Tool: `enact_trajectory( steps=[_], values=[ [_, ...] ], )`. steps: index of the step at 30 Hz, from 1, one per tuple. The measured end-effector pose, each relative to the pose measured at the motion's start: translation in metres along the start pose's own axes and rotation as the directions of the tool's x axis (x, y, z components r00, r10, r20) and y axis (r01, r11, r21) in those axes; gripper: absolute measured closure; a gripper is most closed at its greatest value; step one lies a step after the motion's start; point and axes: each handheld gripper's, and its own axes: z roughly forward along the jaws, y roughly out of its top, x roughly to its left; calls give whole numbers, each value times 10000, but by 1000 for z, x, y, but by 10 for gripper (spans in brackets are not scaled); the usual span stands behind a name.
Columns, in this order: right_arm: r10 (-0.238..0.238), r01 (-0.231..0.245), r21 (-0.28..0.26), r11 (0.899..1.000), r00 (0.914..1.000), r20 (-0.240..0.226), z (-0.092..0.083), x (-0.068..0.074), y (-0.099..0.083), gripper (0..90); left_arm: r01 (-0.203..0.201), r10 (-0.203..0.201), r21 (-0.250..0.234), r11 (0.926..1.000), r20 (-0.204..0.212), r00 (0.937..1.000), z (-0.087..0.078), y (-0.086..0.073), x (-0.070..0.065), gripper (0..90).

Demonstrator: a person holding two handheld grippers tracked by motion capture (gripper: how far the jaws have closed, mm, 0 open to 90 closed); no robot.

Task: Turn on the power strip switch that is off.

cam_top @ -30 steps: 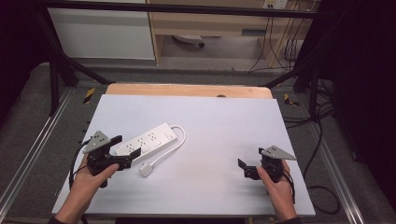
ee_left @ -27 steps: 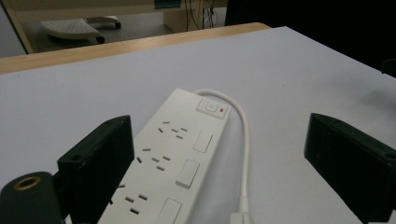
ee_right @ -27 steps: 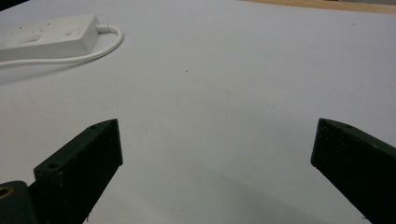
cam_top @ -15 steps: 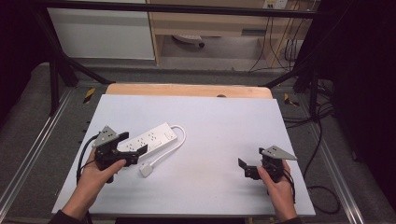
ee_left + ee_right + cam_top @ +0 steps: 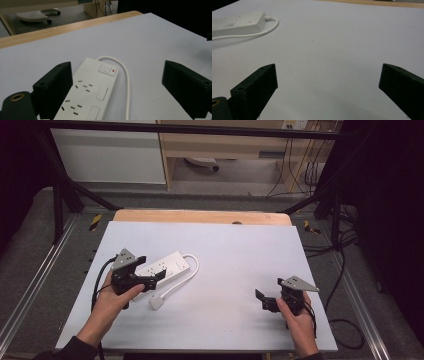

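A white power strip (image 5: 167, 266) lies on the left half of the white table (image 5: 235, 250), with its switch end farthest from me. Its cable (image 5: 187, 275) loops round to a white plug (image 5: 156, 302) lying on the table. My left gripper (image 5: 149, 269) is open and straddles the strip's near end. In the left gripper view the strip (image 5: 92, 87) lies between the jaws, close to the left one, with the cable (image 5: 128, 82) beside it. My right gripper (image 5: 270, 291) stands open low over bare table at the front right. In its own view the strip (image 5: 237, 22) lies far off.
A wooden strip (image 5: 200, 216) runs along the table's far edge. Black frame legs (image 5: 60, 195) stand at the corners, and loose cables (image 5: 340, 270) trail on the floor to the right. A white cabinet (image 5: 110, 155) stands beyond the table.
The left hand has carried its open gripper to the right and forward, so the jaws now stand on either side of the strip's near end. The right gripper has stayed put.
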Motion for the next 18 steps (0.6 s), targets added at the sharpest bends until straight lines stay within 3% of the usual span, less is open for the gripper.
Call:
enact_trajectory(
  steps=[9, 15, 18],
  values=[
    [-61, 61, -7, 10000, 10000, -7, 0, 1, 0, 24, -195, 191, 230, 9995, 207, 9996, 21, 9, -3, 174],
    [168, -168, -7, 9999, 9997, 159, 0, -2, -1, 24, -282, 262, 641, 9975, 318, 9991, 31, 11, -2, 283],
    [280, -280, -26, 9996, 9995, 175, 0, -4, -1, 24, -522, 501, 777, 9956, 283, 9983, 36, 13, -3, 327]
  ],
)
